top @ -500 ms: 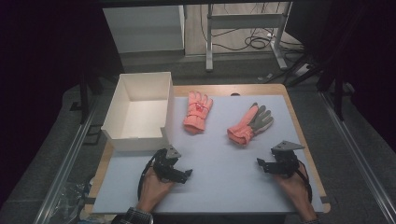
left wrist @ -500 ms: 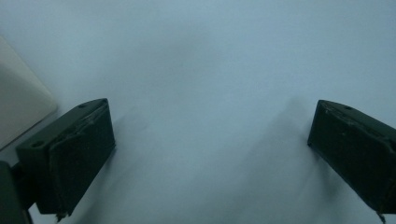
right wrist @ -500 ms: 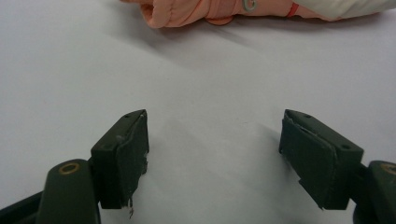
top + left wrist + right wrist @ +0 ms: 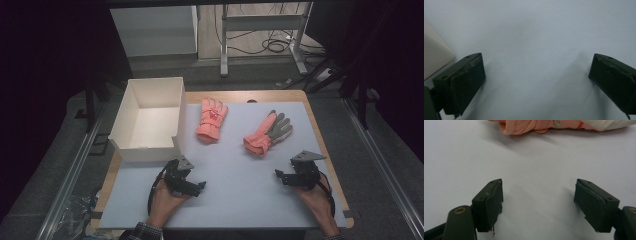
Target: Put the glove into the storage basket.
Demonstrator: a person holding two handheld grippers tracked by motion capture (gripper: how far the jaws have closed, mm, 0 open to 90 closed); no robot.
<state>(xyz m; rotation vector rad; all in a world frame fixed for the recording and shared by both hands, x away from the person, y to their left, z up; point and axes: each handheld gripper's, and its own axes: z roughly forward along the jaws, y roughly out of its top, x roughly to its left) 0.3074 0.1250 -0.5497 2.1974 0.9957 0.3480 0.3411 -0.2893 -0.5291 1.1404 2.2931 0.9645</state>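
The tabletop point(image 4: 235, 200), covered by a pale grey-blue sheet, carries everything in play. At its far left corner sits the largest thing, an open white box point(image 4: 145, 122) with nothing visible inside. To the right of the box, near the far edge, lies one pink glove point(image 4: 211, 120), flat, its fingers pointing away from the person. Farther right lies a second pink glove point(image 4: 265, 134), angled, with a grey palm patch facing up; its cuff end appears at the top of the right gripper view point(image 4: 534, 126).

The left gripper point(image 4: 192, 186) rests low at the near left, just in front of the box's near wall, its jaws spread wide over bare sheet. The right gripper point(image 4: 282, 176) sits at the near right, jaws likewise wide and holding nothing, pointed toward the angled glove but well apart from it.

The work looks to be at its opening step: both gloves lie loose, presumably bound for the box, though that is a guess. The next move calls for the right gripper to advance to the nearer glove's cuff, lower until the jaws straddle the fabric, and close.
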